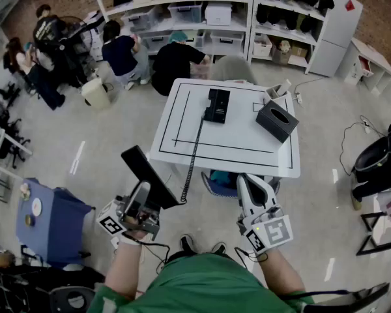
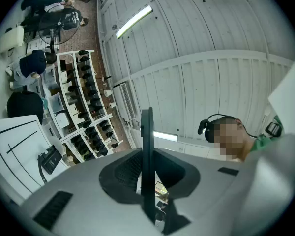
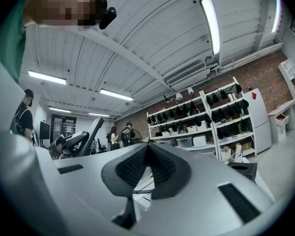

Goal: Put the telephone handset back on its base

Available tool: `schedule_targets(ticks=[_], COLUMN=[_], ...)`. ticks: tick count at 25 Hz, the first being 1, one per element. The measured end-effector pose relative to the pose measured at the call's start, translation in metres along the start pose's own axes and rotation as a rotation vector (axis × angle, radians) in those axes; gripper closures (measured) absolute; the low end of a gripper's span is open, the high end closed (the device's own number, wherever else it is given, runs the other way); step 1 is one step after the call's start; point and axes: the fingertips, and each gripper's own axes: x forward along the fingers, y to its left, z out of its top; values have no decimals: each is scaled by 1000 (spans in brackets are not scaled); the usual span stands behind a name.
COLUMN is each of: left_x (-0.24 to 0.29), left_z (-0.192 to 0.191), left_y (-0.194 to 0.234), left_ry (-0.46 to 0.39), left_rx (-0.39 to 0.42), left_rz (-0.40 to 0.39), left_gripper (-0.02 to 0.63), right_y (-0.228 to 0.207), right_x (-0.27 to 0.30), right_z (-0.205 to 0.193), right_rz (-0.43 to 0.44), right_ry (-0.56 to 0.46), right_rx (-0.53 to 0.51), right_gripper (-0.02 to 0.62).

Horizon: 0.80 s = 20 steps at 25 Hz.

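The black telephone base (image 1: 216, 105) lies on the white table (image 1: 247, 152), towards its far side. A coiled cord (image 1: 194, 154) runs from it off the near edge to the black handset (image 1: 151, 177). My left gripper (image 1: 143, 193) is shut on the handset, held in the air left of the table's near edge. In the left gripper view the handset (image 2: 147, 156) shows edge-on as a thin slab between the jaws of the left gripper (image 2: 147, 173). My right gripper (image 1: 247, 181) hovers just off the table's near edge, shut and empty; the right gripper (image 3: 147, 166) shows jaws closed together.
A black tissue box (image 1: 277, 120) stands at the table's right side, a small white holder (image 1: 277, 90) behind it. Black lines mark the tabletop. People crouch by white shelves (image 1: 208, 12) beyond the table. A blue cart (image 1: 49, 220) stands at the left.
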Motion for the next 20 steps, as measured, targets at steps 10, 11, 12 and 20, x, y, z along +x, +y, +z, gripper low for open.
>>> schedule_targets(ticks=[10,11,12,20], left_x=[-27,-28,-29,-45], left_z=[35,39,43,90], left_y=[4,5,7,21], left_ry=[5,6,7,0], left_rx=[6,7,5,-14], left_rz=[-17,-23,-29,-81], left_gripper=[520,520,520,520], right_y=[19,20,22,52], right_x=[22,26,29,62], right_z=[-10,-9,-8,12], right_rz=[-56,-63,-72,-137], right_ry=[19,17,18,21], right_rx=[5,7,4,-65], right_gripper=[572,572,572,572])
